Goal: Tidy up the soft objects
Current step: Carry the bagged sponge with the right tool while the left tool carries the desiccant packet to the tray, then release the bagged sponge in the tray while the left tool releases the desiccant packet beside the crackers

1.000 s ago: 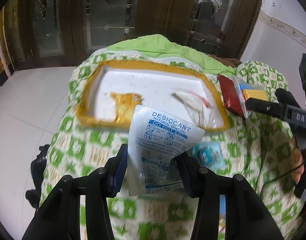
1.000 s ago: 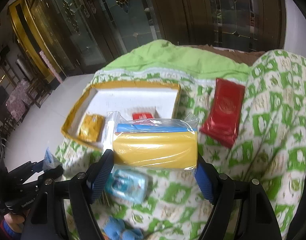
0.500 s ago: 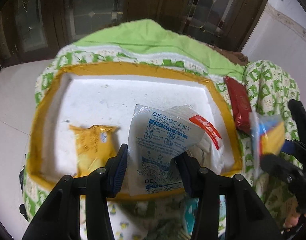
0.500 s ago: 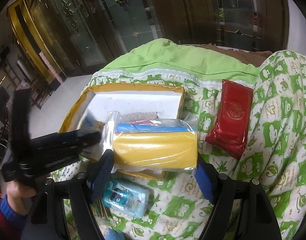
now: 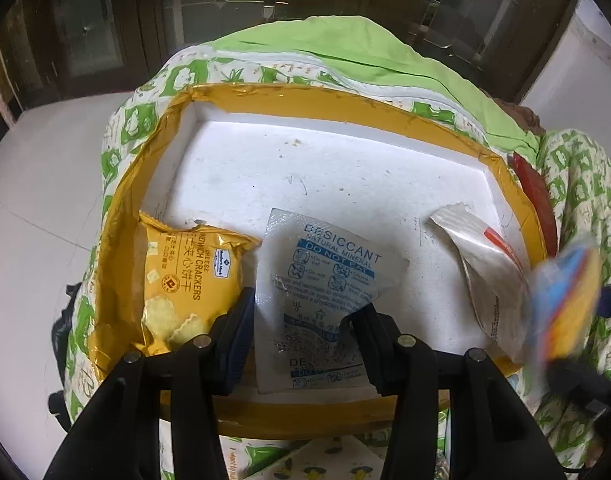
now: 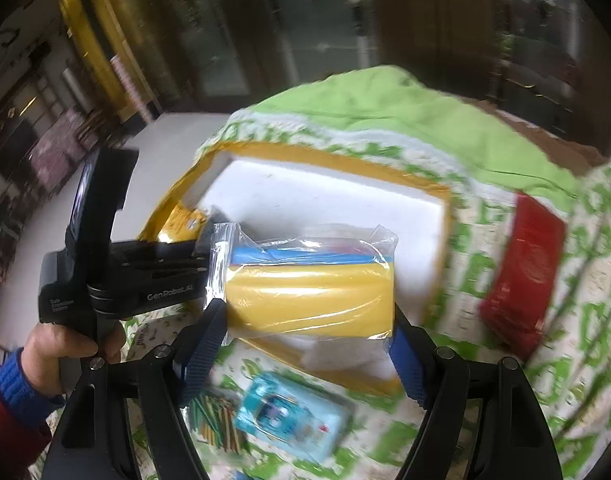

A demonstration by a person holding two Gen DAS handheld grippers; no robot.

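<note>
Left wrist view: the left gripper [image 5: 301,320] is clamped on a white desiccant packet [image 5: 325,292], both pads pressing its sides, and it hangs over the near half of the foam tray [image 5: 345,168]. The tray has a yellow taped rim and sits on a green-patterned quilt [image 5: 153,120]. Inside, at the left, lies a yellow cracker bag [image 5: 185,276], just beside the packet. At the right of the tray lies a crumpled white sachet [image 5: 489,272] with a red mark. Beyond the right rim a red pouch [image 5: 533,192] shows edge-on. At the far right edge, blurred, comes the yellow and blue sponge pack [image 5: 565,296].

Right wrist view, and it is blurry: the right gripper [image 6: 305,344] grips that sponge pack [image 6: 309,284] across its width, jaws wide, pads on both ends, over the tray's near right corner [image 6: 425,216]. The left gripper's body [image 6: 117,264] crosses in from the left, a hand [image 6: 65,348] in a blue cuff around its handle. The red pouch [image 6: 525,264] lies on the quilt at the right. Nearer the camera lie a light blue packet [image 6: 293,416] and a bundle of coloured sticks [image 6: 217,420].
</note>
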